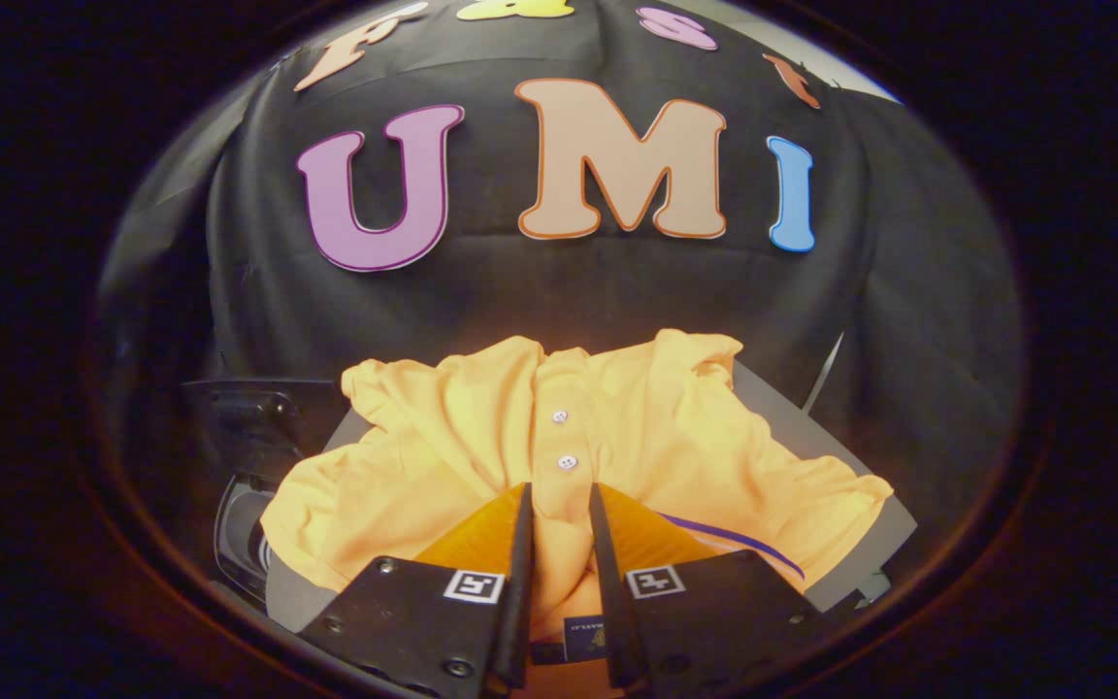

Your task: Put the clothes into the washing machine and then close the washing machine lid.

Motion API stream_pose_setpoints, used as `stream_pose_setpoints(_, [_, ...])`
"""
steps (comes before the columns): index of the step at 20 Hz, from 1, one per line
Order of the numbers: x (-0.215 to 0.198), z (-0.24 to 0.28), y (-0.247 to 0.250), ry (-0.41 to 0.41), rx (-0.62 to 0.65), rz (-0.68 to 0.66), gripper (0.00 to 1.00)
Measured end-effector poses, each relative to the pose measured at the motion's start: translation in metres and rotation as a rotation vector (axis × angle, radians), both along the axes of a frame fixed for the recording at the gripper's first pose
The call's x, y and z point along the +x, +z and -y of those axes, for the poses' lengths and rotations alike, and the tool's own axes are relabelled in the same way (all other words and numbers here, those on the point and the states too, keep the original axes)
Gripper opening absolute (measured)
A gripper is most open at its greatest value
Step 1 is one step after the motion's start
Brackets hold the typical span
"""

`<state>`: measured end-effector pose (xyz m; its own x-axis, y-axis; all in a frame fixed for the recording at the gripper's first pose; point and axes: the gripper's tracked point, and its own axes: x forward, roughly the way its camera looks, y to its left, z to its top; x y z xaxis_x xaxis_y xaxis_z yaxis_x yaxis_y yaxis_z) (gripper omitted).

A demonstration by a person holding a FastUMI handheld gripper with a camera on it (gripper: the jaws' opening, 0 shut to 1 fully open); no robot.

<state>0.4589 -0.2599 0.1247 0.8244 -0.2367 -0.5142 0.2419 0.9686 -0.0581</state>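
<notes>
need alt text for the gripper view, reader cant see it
The gripper has its two fingers closed on a fold of a yellow button-front shirt, which lies crumpled on a grey surface. A dark opening sits beside the shirt, and black cloth hangs behind.

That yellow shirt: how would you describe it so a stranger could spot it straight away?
Start at the black cloth wall; below it lies a grey flat surface. Spread over that surface is the yellow short-sleeved cotton shirt, a fold of it pinched between the two fingers of the tool. Its bright yellow and its row of small white buttons mark it out against the dark surroundings.
</notes>
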Motion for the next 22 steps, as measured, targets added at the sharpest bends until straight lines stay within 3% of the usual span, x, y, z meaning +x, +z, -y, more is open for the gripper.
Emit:
stream_pose_setpoints(1, [0.001,-0.001,0.000,-0.005,-0.014,-0.011,0.20])
stream_pose_setpoints(5, [0.002,-0.004,0.000,-0.001,-0.067,-0.058,0.12])
stream_pose_setpoints(14, [0.003,-0.009,0.008,-0.019,-0.047,-0.033,0.03])
stream_pose_setpoints(22, [0.017,-0.039,0.065,0.011,0.007,0.104,0.02])
